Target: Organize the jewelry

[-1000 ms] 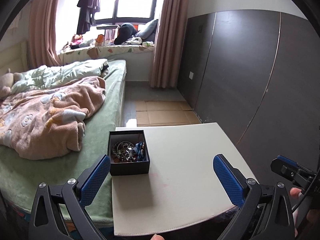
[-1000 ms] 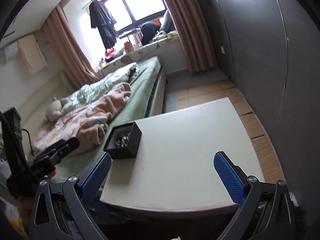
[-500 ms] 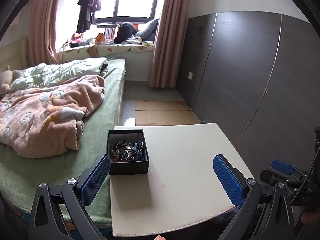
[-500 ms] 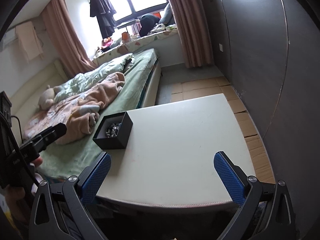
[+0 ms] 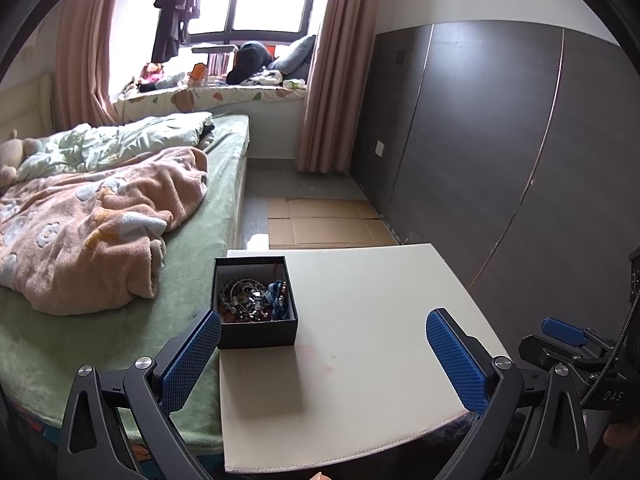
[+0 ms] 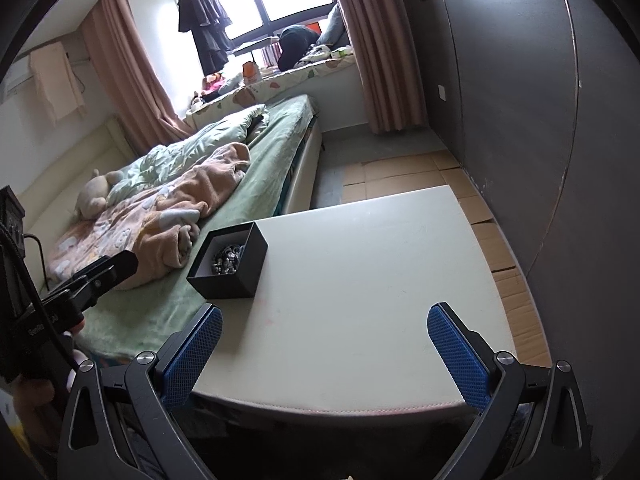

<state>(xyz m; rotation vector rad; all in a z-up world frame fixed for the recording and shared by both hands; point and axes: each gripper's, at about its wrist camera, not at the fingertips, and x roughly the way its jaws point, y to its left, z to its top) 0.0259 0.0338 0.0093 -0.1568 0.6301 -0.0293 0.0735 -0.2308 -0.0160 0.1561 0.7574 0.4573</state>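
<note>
An open black box (image 5: 256,316) full of tangled jewelry (image 5: 252,300) stands at the left edge of a cream table (image 5: 360,360). The box also shows in the right wrist view (image 6: 230,264). My left gripper (image 5: 324,360) is open and empty, held over the near part of the table, its left finger close to the box's near left corner. My right gripper (image 6: 326,356) is open and empty over the table's near edge, with the box ahead to the left. The right gripper's blue tip also shows at the right in the left wrist view (image 5: 564,332).
A bed (image 5: 100,300) with a pink blanket (image 5: 88,232) adjoins the table's left side. A dark panelled wall (image 5: 500,160) runs along the right. Flattened cardboard (image 5: 324,224) lies on the floor beyond the table. A cluttered window seat (image 5: 224,88) is at the back.
Both grippers have shifted slightly; the view has dropped a little toward the table and the box sits closer to the left finger. Both stay open and empty.
</note>
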